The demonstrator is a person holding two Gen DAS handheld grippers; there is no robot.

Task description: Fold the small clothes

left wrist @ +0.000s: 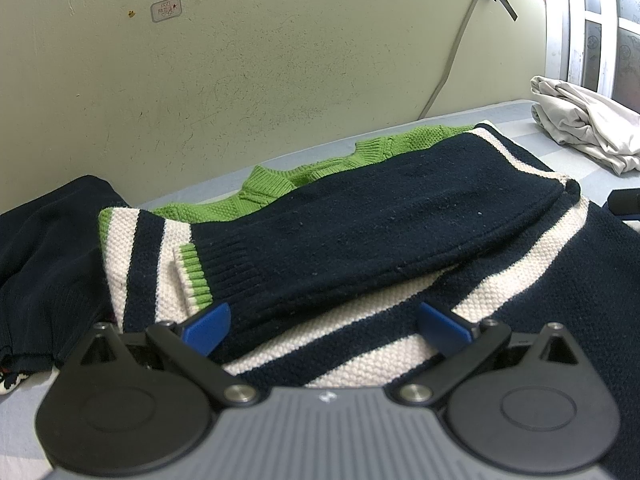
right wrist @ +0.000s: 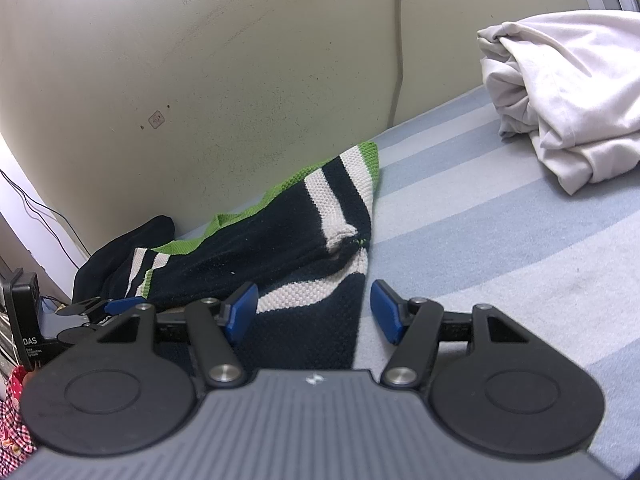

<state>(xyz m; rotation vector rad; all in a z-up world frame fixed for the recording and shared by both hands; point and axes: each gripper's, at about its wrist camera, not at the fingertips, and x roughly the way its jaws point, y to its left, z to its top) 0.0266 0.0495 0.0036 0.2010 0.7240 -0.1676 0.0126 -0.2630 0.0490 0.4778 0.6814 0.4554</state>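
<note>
My left gripper (left wrist: 324, 322) is spread wide, blue pads over the sweater (left wrist: 360, 216), not pinching it. My right gripper (right wrist: 314, 312) is also wide, over the sweater's near right edge, gripping nothing. The sweater, navy, white and green, lies on the striped sheet (right wrist: 500, 240) with a sleeve folded across it, reaching the wall edge. Dark cloth (left wrist: 44, 256) lies left of it. White bundle (right wrist: 568, 100) sits far right.

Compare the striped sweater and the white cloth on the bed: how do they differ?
The striped sweater is knitted, in navy, cream and green; the white cloth is smooth and one pale colour. The sweater lies fairly flat near the wall; the cloth sits bunched in a heap further right. Both rest on the striped bed.
</note>
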